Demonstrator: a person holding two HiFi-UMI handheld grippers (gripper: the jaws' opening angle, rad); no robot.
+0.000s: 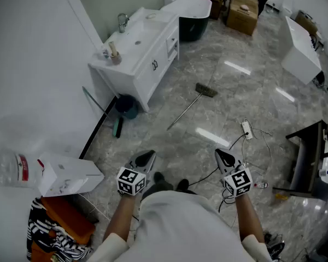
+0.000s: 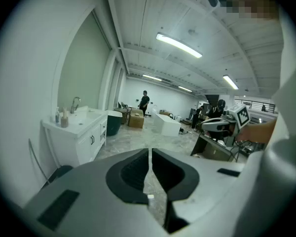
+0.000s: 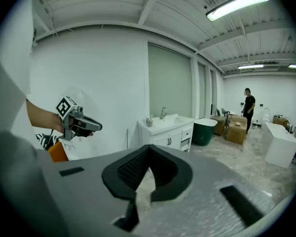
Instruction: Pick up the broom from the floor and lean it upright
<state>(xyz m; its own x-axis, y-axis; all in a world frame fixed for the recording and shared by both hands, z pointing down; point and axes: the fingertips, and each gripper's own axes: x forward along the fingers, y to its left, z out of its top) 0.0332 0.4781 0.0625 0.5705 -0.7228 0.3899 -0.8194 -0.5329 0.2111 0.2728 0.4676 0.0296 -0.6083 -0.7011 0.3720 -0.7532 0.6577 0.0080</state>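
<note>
The broom (image 1: 192, 105) lies flat on the grey marble floor in the head view, its brush head (image 1: 206, 90) pointing away and its thin handle running back toward me on the left. My left gripper (image 1: 148, 158) and right gripper (image 1: 223, 155) are held out side by side well short of the handle's near end, both pointing slightly down. Each has its jaws together with nothing between them. The left gripper (image 2: 150, 154) looks along the room, as does the right gripper (image 3: 149, 152); the broom shows in neither gripper view.
A white vanity with a sink (image 1: 136, 48) stands along the left wall, with a teal bucket (image 1: 126, 106) at its foot. A power strip and cables (image 1: 246, 130) lie right of the broom. A black table (image 1: 309, 157) stands at right, cardboard boxes (image 1: 241, 10) far back.
</note>
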